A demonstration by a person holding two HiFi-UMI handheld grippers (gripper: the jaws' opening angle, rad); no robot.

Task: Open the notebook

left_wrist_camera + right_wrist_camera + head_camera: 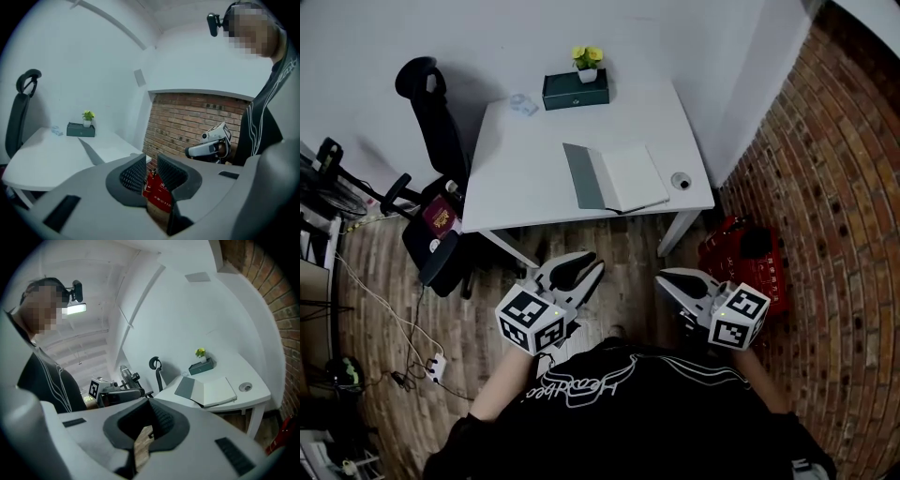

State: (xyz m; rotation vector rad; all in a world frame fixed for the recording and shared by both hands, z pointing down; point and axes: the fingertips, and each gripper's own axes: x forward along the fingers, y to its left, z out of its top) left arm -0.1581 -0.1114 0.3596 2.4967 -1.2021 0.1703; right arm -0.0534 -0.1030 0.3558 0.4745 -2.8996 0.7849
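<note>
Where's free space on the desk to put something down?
Widest bare patch: desk left of the open notebook, forward of the small clear item. Smaller one at back right, between the green box and the right edge. Front right is tight: notebook and round port.

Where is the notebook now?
In the head view the notebook lies open on the white table near its front edge, round grommet to its right, dark box behind.

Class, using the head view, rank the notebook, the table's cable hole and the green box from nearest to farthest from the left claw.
From the left claw, closing on nothing:
1. Notebook, front middle of the table.
2. Cable hole, front right corner.
3. Green box, back edge, under the plant.
</note>
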